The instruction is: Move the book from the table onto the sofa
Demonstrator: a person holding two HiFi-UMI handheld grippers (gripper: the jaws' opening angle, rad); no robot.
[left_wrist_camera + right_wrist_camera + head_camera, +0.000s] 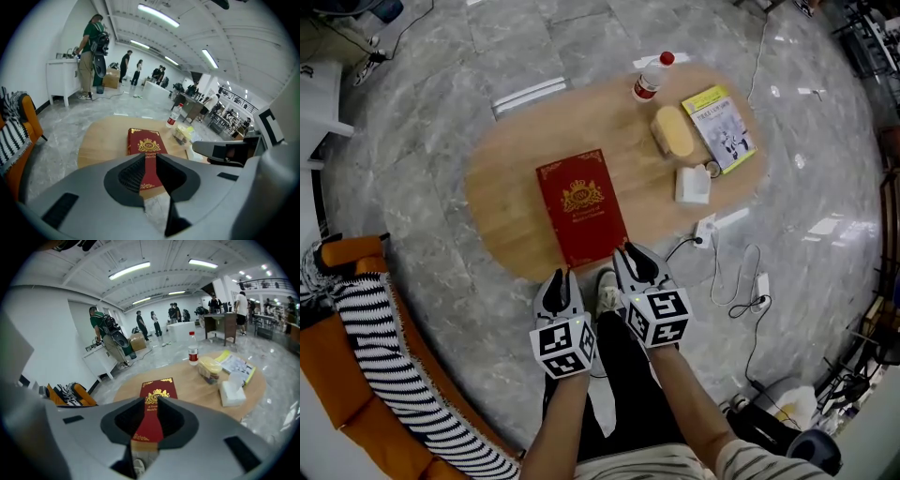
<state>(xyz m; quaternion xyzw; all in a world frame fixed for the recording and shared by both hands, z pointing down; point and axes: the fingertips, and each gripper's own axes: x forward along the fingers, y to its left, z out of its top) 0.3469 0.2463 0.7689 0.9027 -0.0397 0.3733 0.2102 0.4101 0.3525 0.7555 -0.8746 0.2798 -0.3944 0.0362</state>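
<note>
A red book with a gold crest (581,206) lies flat on the oval wooden table (506,197), its near end at the table's front edge. It also shows in the left gripper view (145,140) and the right gripper view (158,392). My left gripper (563,275) hovers just short of the book's near left corner, its jaws a narrow gap apart with nothing between them. My right gripper (627,249) hangs over the near right corner, also slightly open and empty. The orange sofa (347,394) with a striped blanket (389,361) stands at the lower left.
At the table's far right end are a bottle (652,77), a yellow lidded container (673,131), a booklet (720,127) and a white tissue pack (693,185). A power strip (705,230) and cables trail on the marble floor to the right. People stand far off.
</note>
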